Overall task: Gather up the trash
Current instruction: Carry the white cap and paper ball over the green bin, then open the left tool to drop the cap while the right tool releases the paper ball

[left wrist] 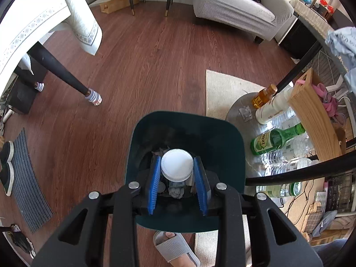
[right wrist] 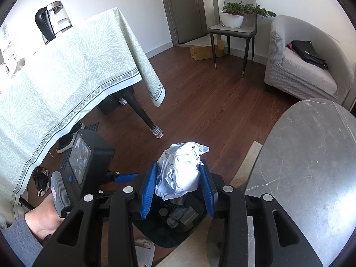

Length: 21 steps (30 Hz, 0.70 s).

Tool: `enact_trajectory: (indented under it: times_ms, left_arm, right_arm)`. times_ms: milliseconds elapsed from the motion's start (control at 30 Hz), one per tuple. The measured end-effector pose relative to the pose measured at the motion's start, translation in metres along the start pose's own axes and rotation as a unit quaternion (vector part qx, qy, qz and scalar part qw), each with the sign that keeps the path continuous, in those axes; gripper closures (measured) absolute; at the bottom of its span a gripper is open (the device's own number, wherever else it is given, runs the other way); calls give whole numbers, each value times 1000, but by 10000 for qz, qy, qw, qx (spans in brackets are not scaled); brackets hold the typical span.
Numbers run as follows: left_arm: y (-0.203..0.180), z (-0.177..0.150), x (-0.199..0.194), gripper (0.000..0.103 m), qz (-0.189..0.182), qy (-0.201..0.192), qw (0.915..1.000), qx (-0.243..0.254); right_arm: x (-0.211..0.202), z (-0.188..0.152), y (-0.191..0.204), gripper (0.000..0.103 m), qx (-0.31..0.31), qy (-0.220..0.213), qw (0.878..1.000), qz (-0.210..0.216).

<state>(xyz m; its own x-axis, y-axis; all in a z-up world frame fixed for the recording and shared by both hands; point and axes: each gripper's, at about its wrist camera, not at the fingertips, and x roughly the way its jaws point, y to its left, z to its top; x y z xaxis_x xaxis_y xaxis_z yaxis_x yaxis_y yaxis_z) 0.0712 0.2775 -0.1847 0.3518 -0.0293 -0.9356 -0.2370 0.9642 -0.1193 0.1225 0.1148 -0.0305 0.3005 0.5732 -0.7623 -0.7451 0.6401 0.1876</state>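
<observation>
Two grippers are hanging over the dark teal bin [left wrist: 222,142] at lower centre of both frames: my left gripper [left wrist: 177,166] is clamping a white-lidded jar [left wrist: 176,163], my right gripper [right wrist: 178,175] is squeezing a crumpled pale wrapper [right wrist: 180,169]. I am judging it best to release each squarely above the opening, clear of the rim.

A clear jar with a ribbed white lid [left wrist: 176,164] hangs lid-up over the dark green bin [left wrist: 222,138]. A crumpled pale blue-white paper wad [right wrist: 181,171] sits above that bin.
</observation>
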Motion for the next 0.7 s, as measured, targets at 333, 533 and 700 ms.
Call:
enact_trajectory:
  times_ms: [333,533,700]
  left_arm:
    - [27,-22,41,71,61,738,9973,-25]
    - [39,-24,37,56,-15,572,9983,-72]
    - [48,-20,21,59,-43,373,9992,-160]
  right_arm:
    - [49,1,25,64,-148,384,9992,9]
    - [81,-7,30,64,-184,721,9972,-30]
    - [110,-22,28,65,-135,1015,9947,-34]
